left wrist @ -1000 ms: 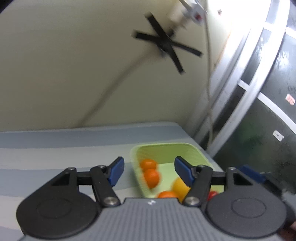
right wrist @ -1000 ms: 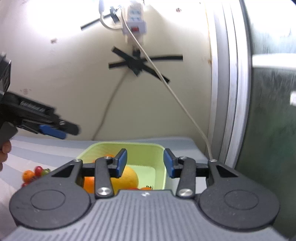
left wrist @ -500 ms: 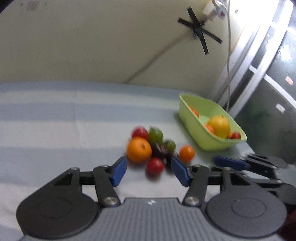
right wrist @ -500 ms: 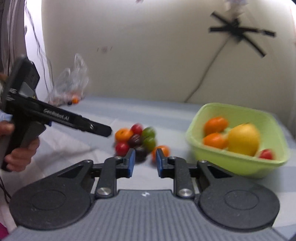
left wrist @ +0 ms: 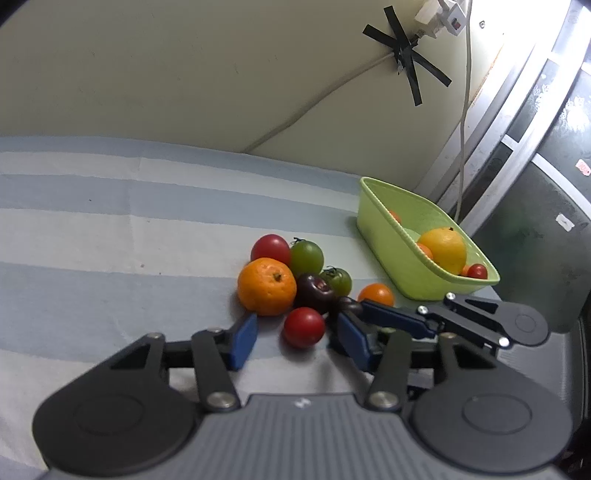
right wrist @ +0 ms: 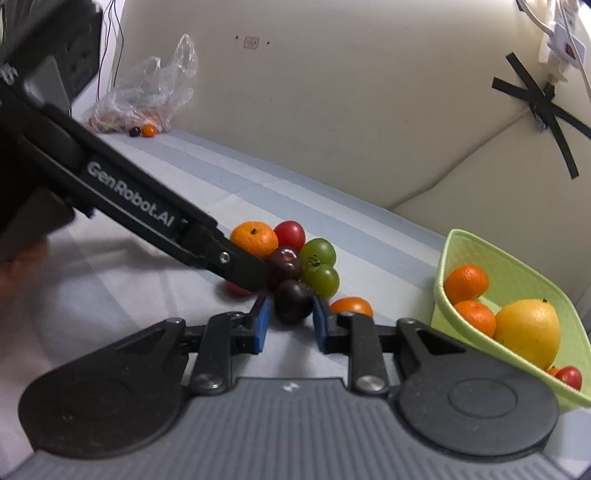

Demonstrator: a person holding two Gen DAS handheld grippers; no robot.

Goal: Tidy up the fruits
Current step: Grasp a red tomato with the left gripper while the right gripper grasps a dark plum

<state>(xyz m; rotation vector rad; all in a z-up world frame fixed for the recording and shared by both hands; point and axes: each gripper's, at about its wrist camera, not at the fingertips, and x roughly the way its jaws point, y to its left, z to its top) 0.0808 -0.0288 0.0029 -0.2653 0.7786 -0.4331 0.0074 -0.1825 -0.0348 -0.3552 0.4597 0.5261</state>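
Note:
A pile of fruit lies on the striped cloth: an orange mandarin (left wrist: 266, 286), red, green and dark tomatoes. My left gripper (left wrist: 297, 338) is open, its jaws either side of a red tomato (left wrist: 303, 327). My right gripper (right wrist: 289, 320) has its jaws around a dark purple tomato (right wrist: 293, 300) and looks closed on it; in the left wrist view its fingers (left wrist: 391, 316) reach in from the right. A green basket (right wrist: 517, 273) at the right holds mandarins, a yellow citrus (right wrist: 528, 332) and a small red tomato; it also shows in the left wrist view (left wrist: 384, 229).
A small orange tomato (right wrist: 351, 305) lies between pile and basket. A plastic bag (right wrist: 147, 96) with small fruit beside it sits far left by the wall. A cable and taped power strip (left wrist: 439, 14) hang on the wall; a window frame stands at the right.
Both grippers swung down from facing the wall and basket to the fruit pile. The right jaws narrowed around the dark tomato; the left gripper came low over the red tomato.

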